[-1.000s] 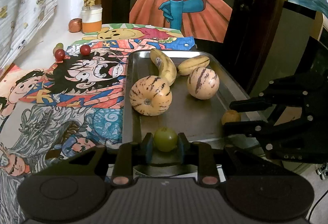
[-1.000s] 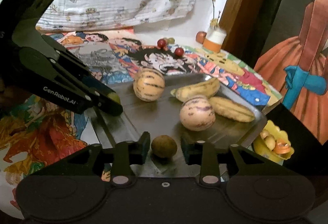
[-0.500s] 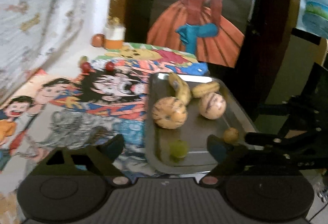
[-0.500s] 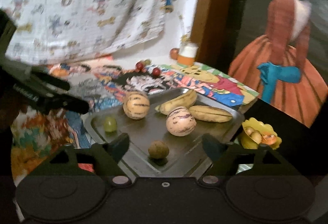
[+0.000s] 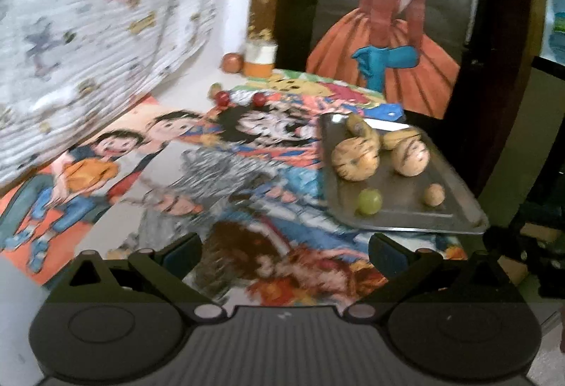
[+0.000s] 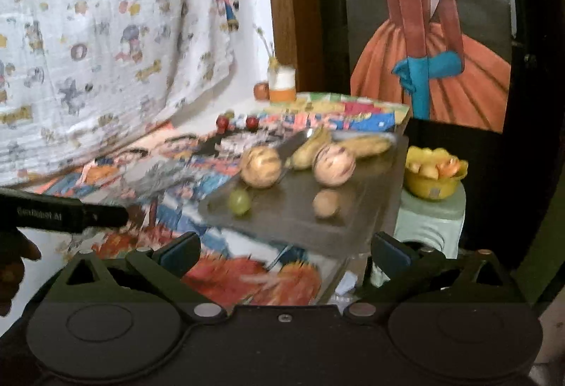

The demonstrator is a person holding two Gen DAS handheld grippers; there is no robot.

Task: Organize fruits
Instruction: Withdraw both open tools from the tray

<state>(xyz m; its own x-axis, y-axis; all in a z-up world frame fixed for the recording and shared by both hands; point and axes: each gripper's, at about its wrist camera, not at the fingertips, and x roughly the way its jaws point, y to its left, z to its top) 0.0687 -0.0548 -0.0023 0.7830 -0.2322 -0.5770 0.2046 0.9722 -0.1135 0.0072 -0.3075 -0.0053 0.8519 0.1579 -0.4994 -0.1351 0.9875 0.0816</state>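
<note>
A metal tray [image 5: 455,209] [image 6: 282,227] sits at the table's right edge. On it lie a green fruit [image 5: 369,201] [image 6: 239,201], a small brown fruit [image 5: 433,195] [image 6: 326,203], two striped melons [image 5: 355,157] [image 5: 409,158] and two bananas [image 5: 360,130] [image 6: 367,145]. My left gripper [image 5: 284,250] is open and empty, back from the tray; it also shows in the right wrist view [image 6: 102,215]. My right gripper [image 6: 286,251] is open and empty, back from the tray. Two red fruits [image 5: 221,98] [image 5: 259,99] lie at the back.
A cartoon-print cloth [image 5: 176,174] covers the table. A jar [image 5: 260,58] and a round fruit [image 5: 232,62] stand at the back by the wall. A yellow bowl of fruit [image 6: 434,172] sits on a stool right of the table.
Both grippers opened, leaving the green fruit and the brown fruit on the tray, then pulled back and up away from the tray.
</note>
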